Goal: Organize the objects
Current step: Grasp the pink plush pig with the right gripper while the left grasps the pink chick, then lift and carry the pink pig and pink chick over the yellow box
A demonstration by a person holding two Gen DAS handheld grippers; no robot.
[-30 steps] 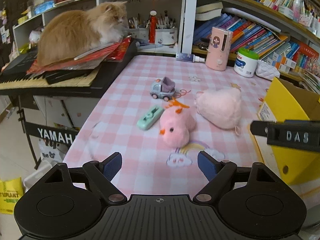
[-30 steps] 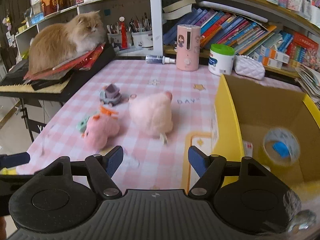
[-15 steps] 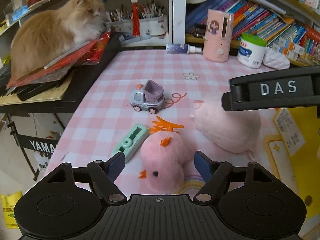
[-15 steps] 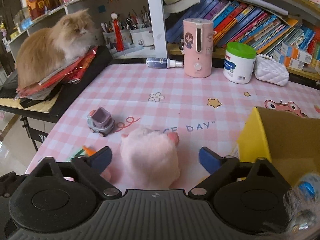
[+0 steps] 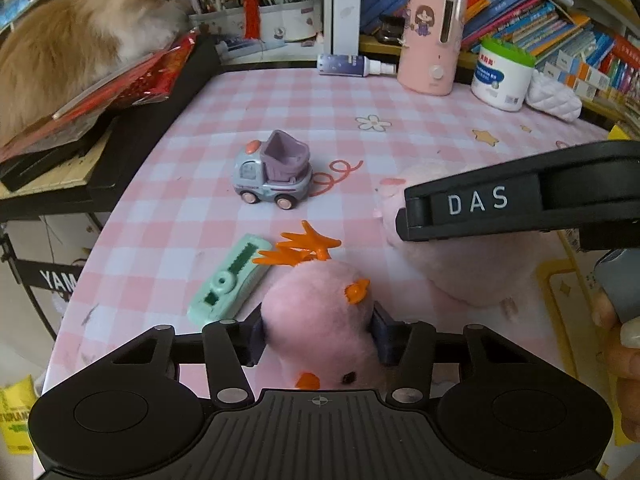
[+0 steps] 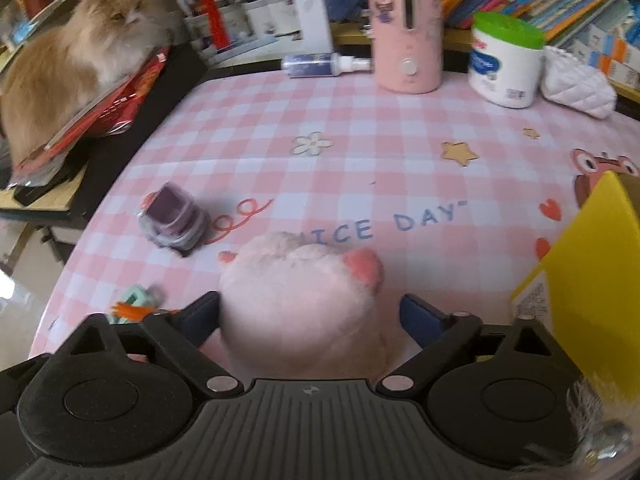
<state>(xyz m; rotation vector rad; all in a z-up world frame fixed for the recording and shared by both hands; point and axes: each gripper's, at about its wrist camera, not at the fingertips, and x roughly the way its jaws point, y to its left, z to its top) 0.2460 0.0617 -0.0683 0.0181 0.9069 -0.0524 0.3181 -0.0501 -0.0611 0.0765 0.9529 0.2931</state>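
Plush toys are being taken two at once, presumably for the yellow box: the pink chick is pinched by the closing left gripper, while the pale pig is straddled, one side untouched, by the closing right gripper.

A lived-in home study: a table under pink checked cloth, with crammed bookshelves behind it, pen pots behind its far corner, and a cat lying left of it on a keyboard.
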